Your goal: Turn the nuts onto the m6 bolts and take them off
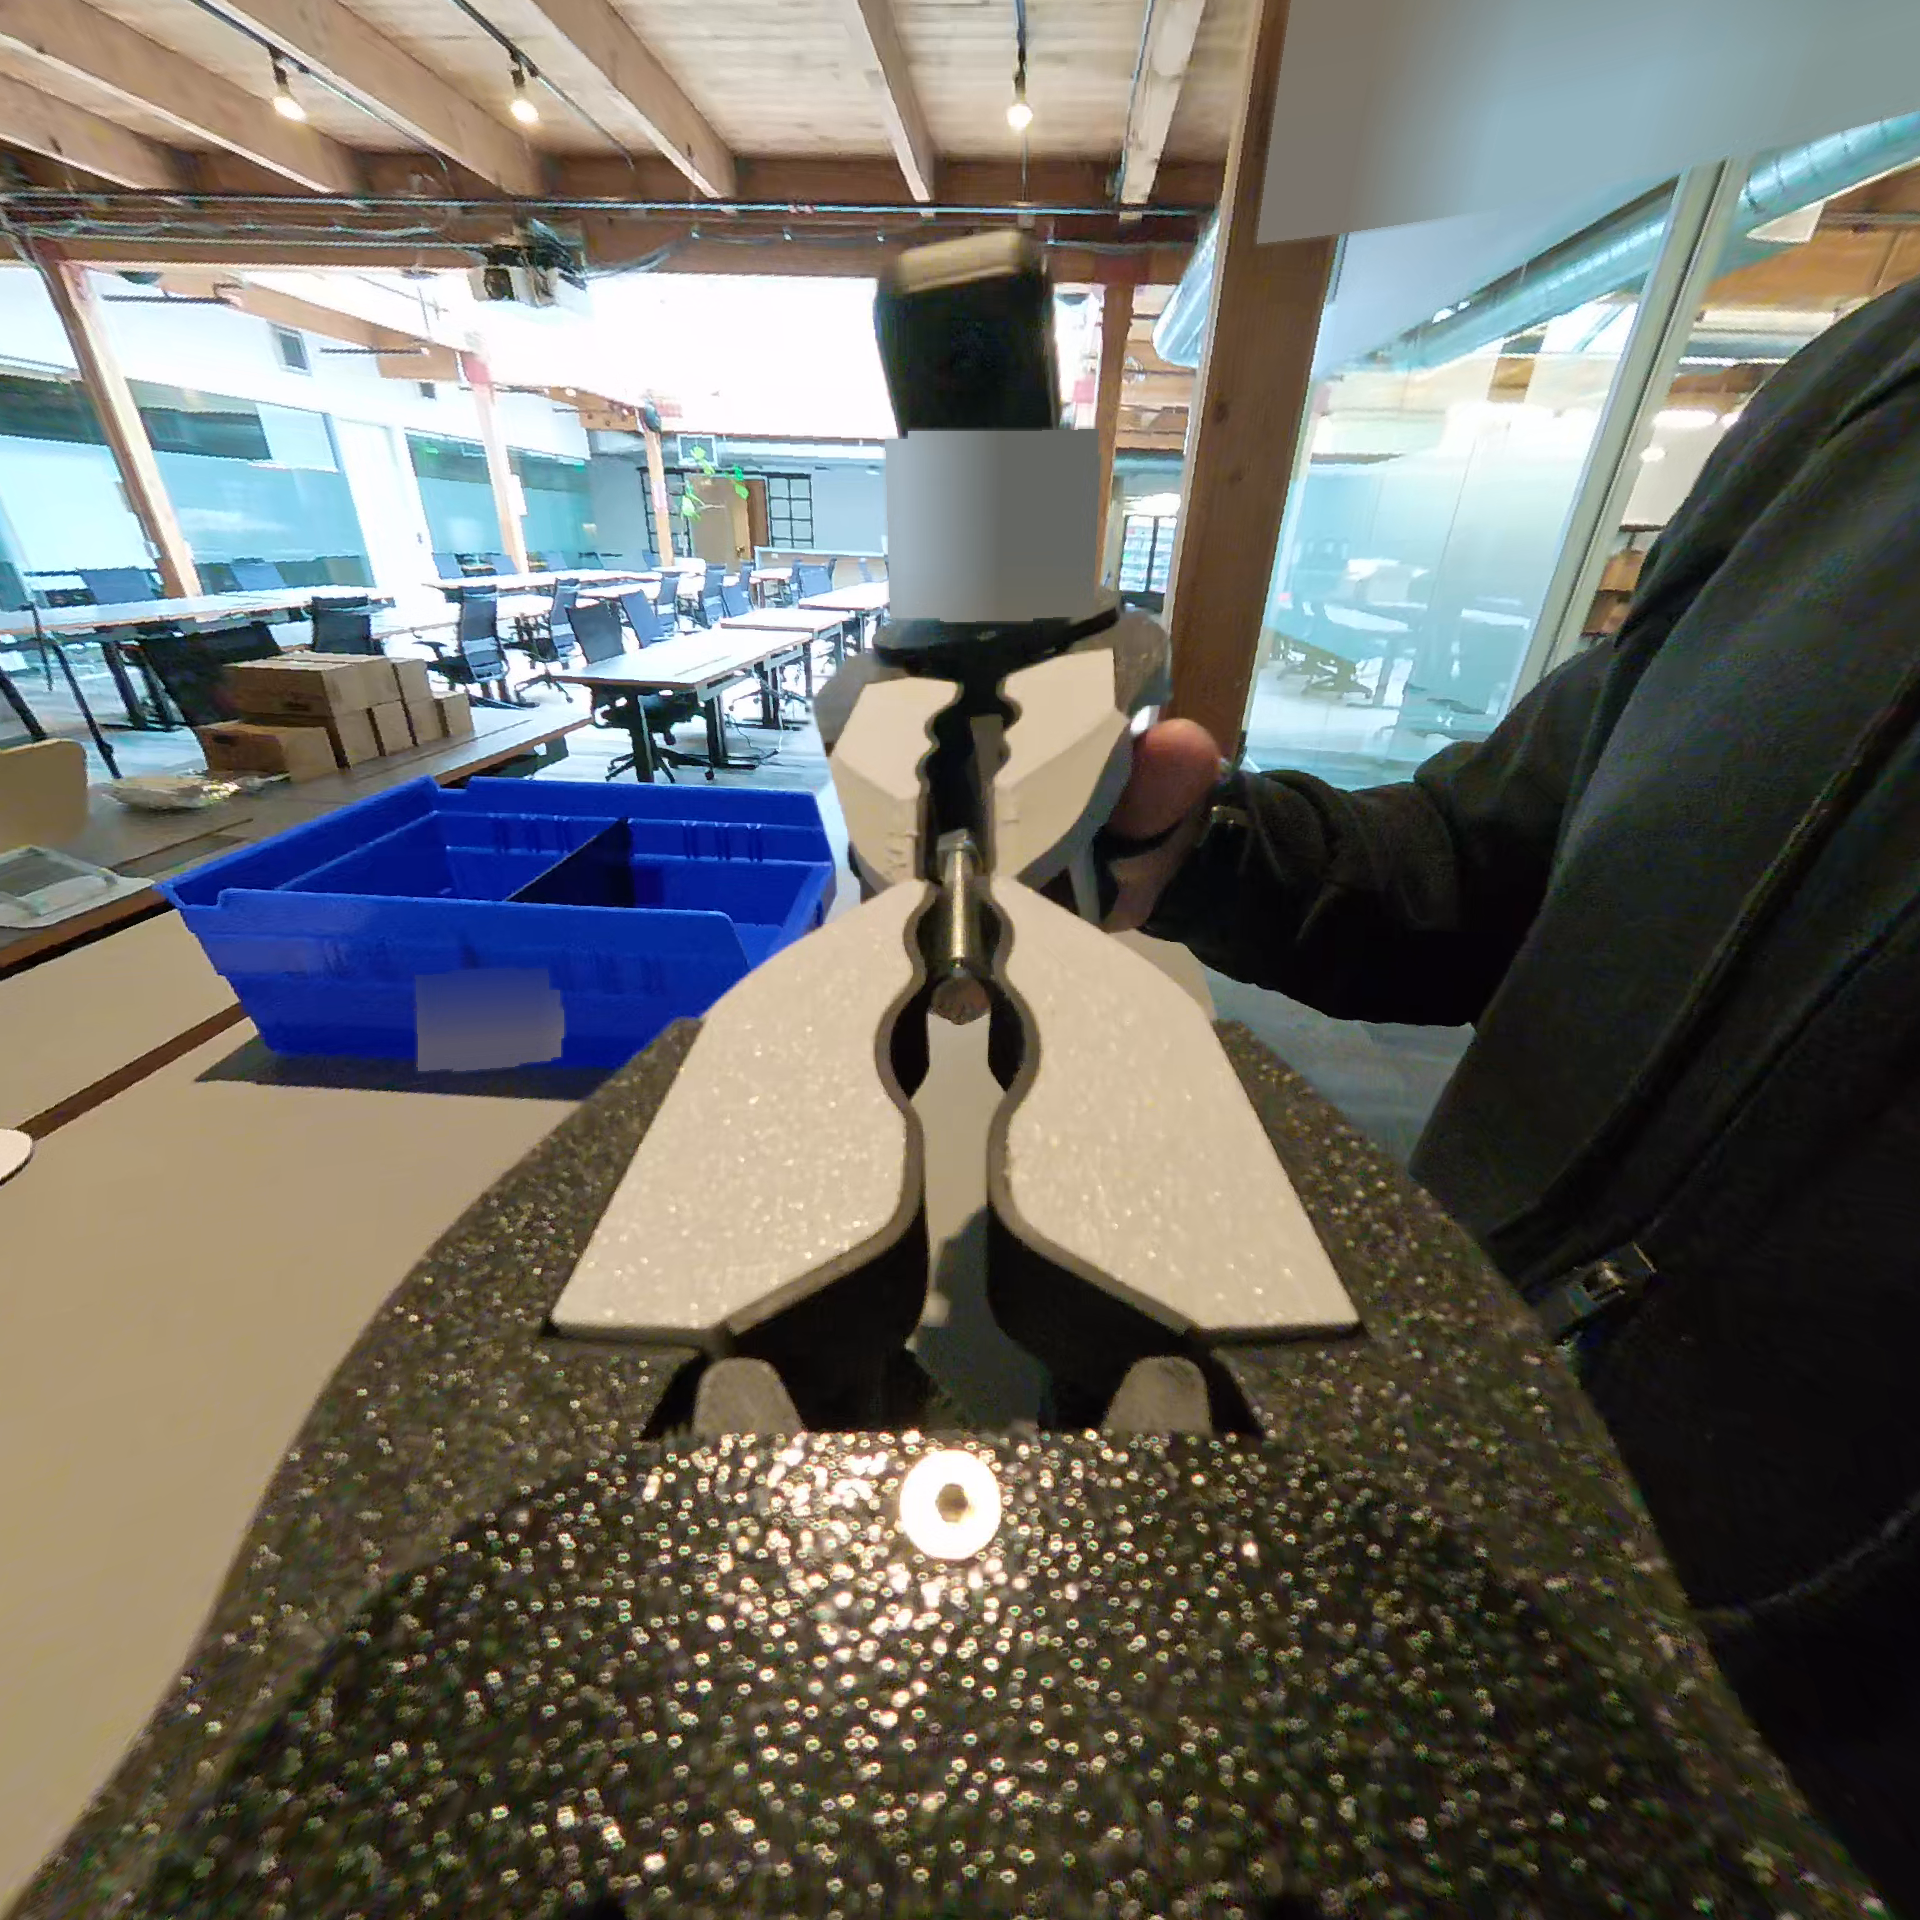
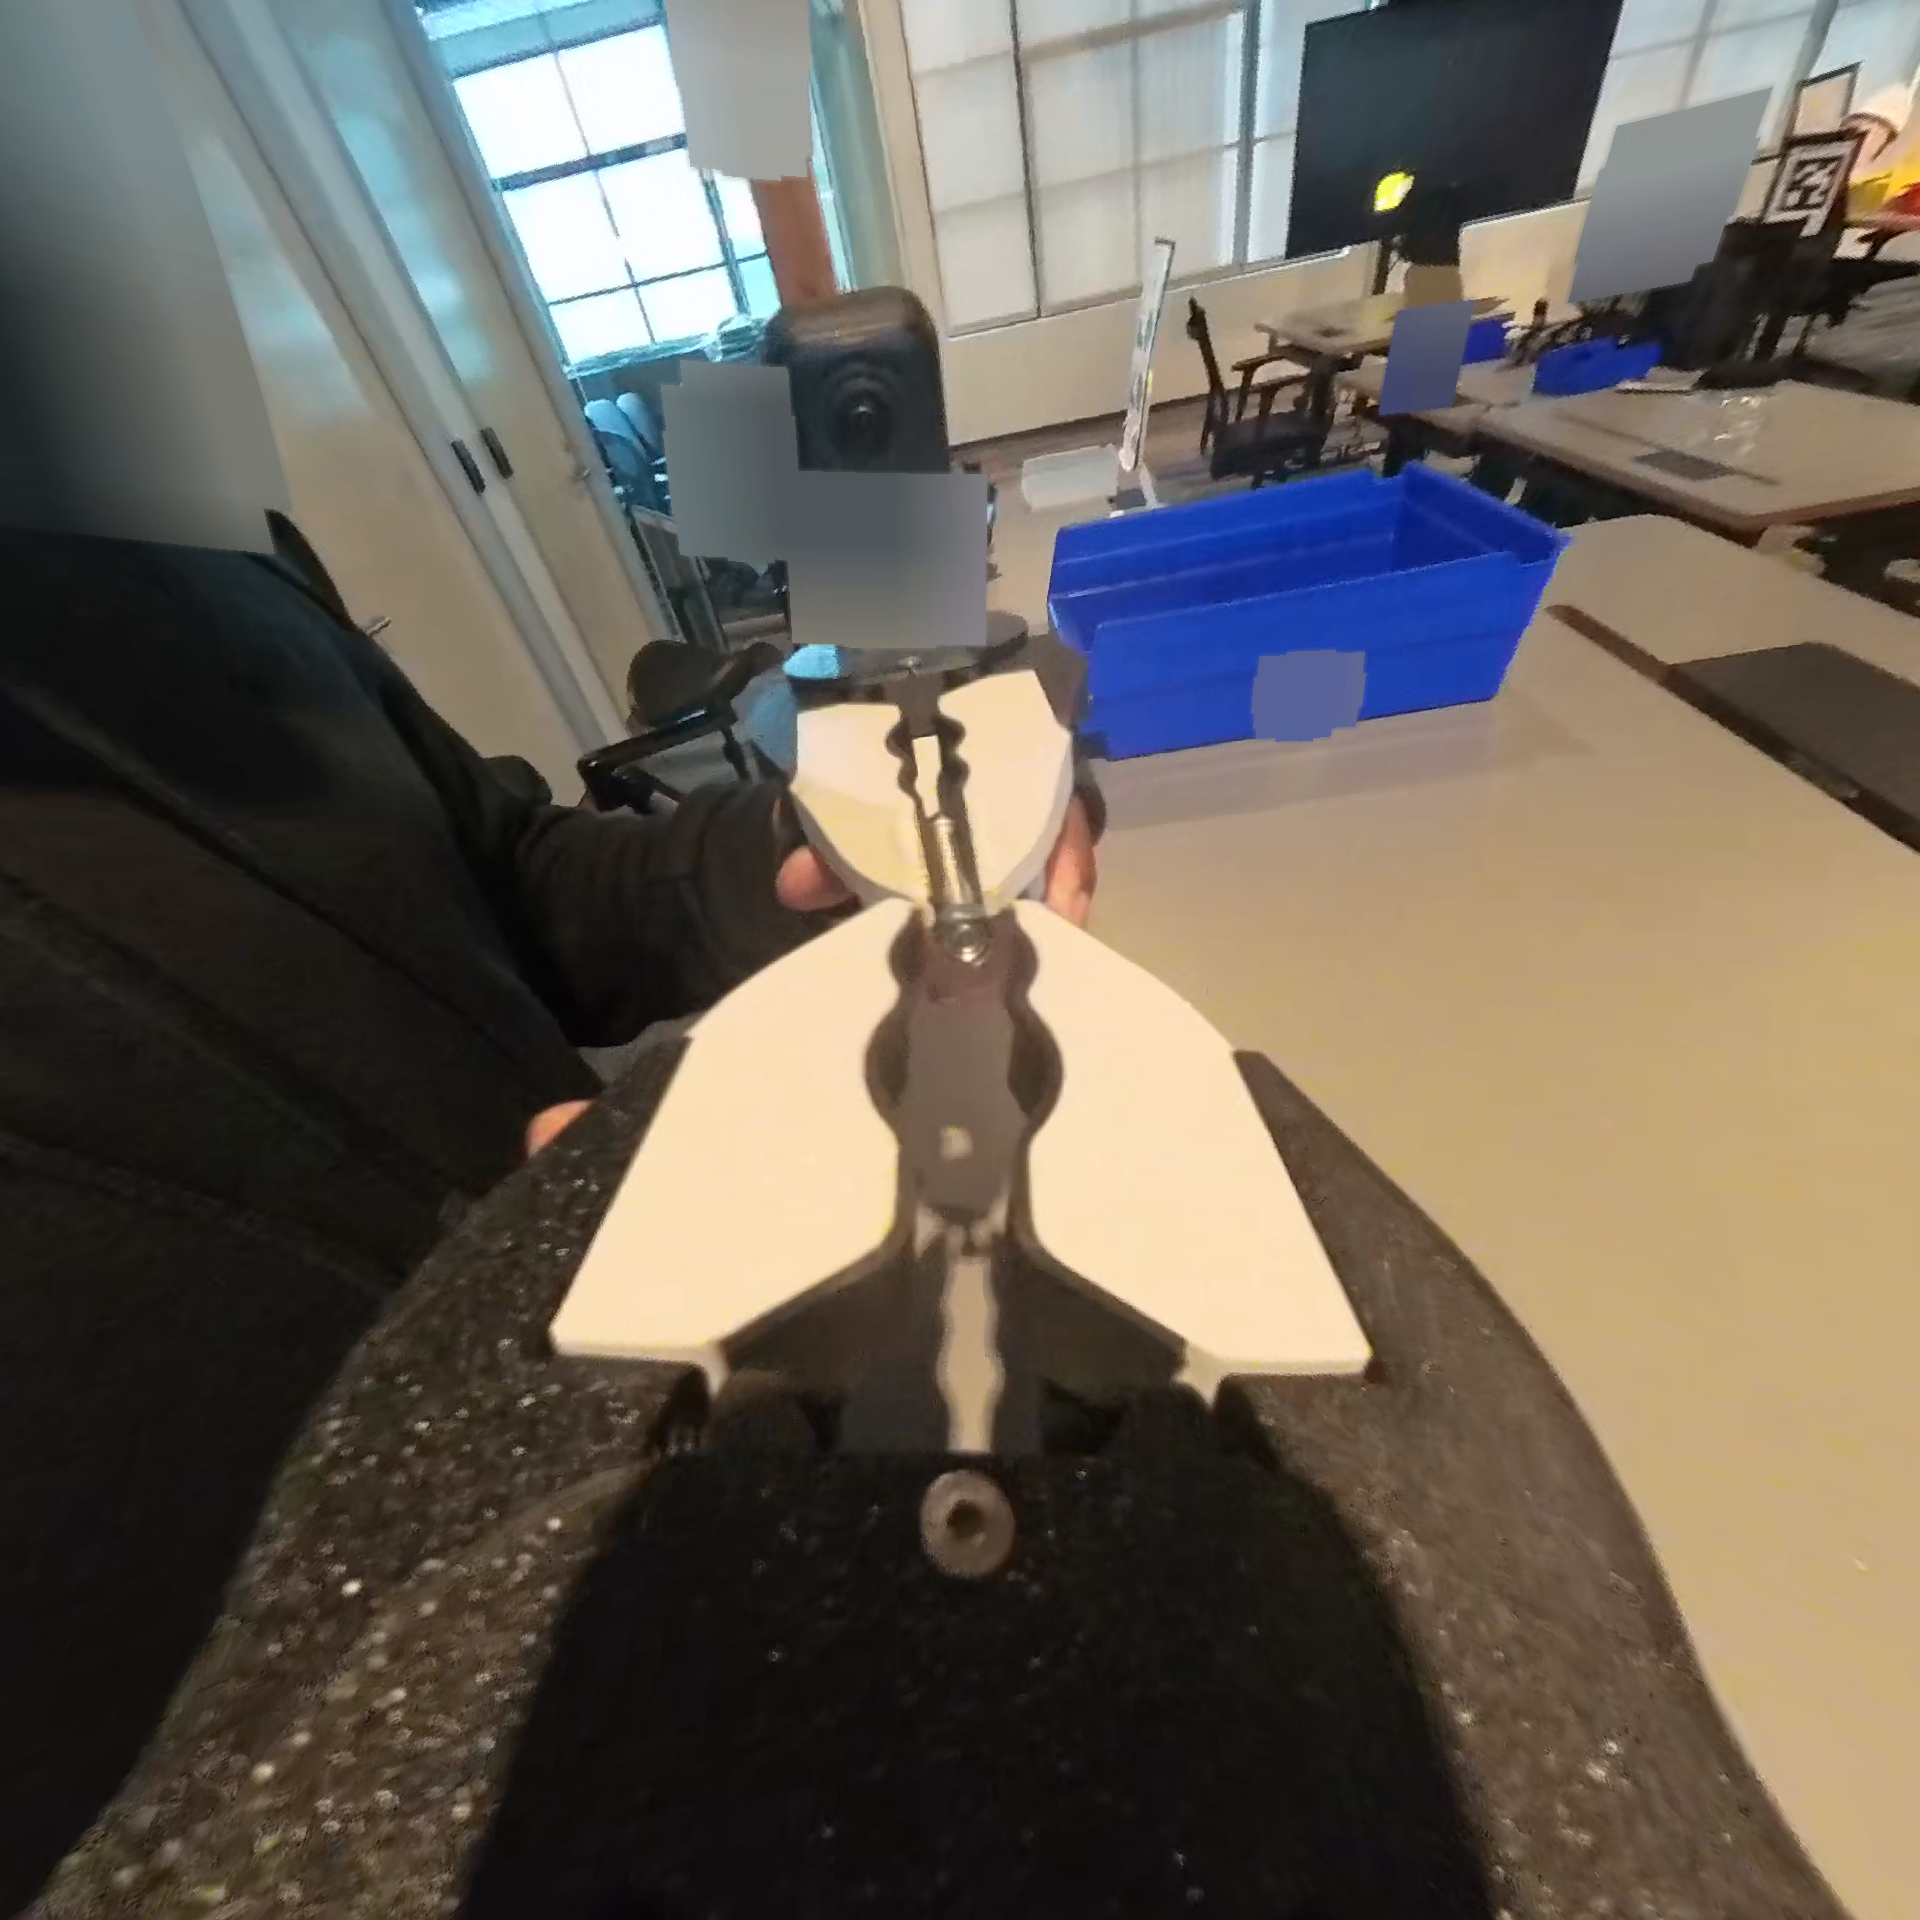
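We hold the two white-faced tongs nose to nose above the pale grey table [image 2: 1455, 987], with one slim silver steel M6 bolt [image 1: 956, 925] bridging the space between them. The left tongs [image 1: 958, 997] are clamped on what looks like the bolt's head end, so the shank points straight away from that camera toward the opposite tool. The right tongs [image 2: 966, 940] are closed on the small silver hex nut [image 2: 968, 943], which sits at the near end of the bolt in the right wrist view. We judge this coaxial alignment to be deliberate: one tool fixes the bolt against rotation while the other rolls the nut about the thread axis. Whether the nut is going on or coming off cannot be determined. The assembly is held in the air, clear of the table, which leaves room for wrist rotation. The blue plastic divided bin [image 1: 499, 914] stands on the table well apart, probably as the parts store.
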Motion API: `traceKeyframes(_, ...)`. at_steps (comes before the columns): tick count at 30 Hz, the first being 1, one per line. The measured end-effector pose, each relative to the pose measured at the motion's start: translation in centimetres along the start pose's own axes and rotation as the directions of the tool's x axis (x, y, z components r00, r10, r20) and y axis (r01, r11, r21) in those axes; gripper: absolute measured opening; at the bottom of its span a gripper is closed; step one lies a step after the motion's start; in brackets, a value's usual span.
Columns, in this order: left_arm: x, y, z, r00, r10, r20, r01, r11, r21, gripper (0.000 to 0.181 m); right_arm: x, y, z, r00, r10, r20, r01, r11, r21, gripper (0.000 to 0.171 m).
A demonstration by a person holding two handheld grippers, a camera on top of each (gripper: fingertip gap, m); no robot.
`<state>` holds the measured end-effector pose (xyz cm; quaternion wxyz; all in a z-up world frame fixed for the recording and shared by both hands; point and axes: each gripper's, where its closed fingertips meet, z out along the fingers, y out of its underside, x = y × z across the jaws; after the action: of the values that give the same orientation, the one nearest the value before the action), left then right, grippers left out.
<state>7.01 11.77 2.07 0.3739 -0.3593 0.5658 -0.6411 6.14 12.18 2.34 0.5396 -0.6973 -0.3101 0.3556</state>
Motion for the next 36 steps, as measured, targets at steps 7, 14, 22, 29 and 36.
traceKeyframes(7, 0.4, 0.6, -0.6, 0.873, -0.455, -0.176, 0.454, 0.890, -0.044, 0.005, 0.1, 0.8, 0.6, 0.830, -0.554, -0.072, 0.540, 0.828, -0.149, 0.011)
traceKeyframes(14, 0.4, 0.4, -1.1, 0.798, -0.549, -0.251, 0.577, 0.815, 0.053, 0.005, 0.6, 0.7, 0.6, 0.443, -0.874, -0.202, 0.826, 0.485, -0.287, 0.019)
traceKeyframes(22, 0.6, 0.3, -2.0, 0.980, -0.192, -0.057, 0.194, 0.980, 0.033, 0.005, -0.4, 0.5, 1.0, 0.991, -0.112, -0.076, 0.119, 0.989, 0.084, 0.027)
traceKeyframes(29, 1.4, 1.0, -1.7, 0.996, -0.085, -0.034, 0.083, 0.995, -0.053, 0.006, -1.4, 0.3, 1.3, 1.000, 0.027, 0.011, -0.028, 0.994, 0.110, 0.017)
traceKeyframes(36, 1.9, 1.9, -1.8, 0.854, -0.496, -0.154, 0.486, 0.868, -0.101, 0.005, -1.5, 1.5, 1.7, 0.890, -0.442, -0.110, 0.438, 0.897, -0.066, 0.008)
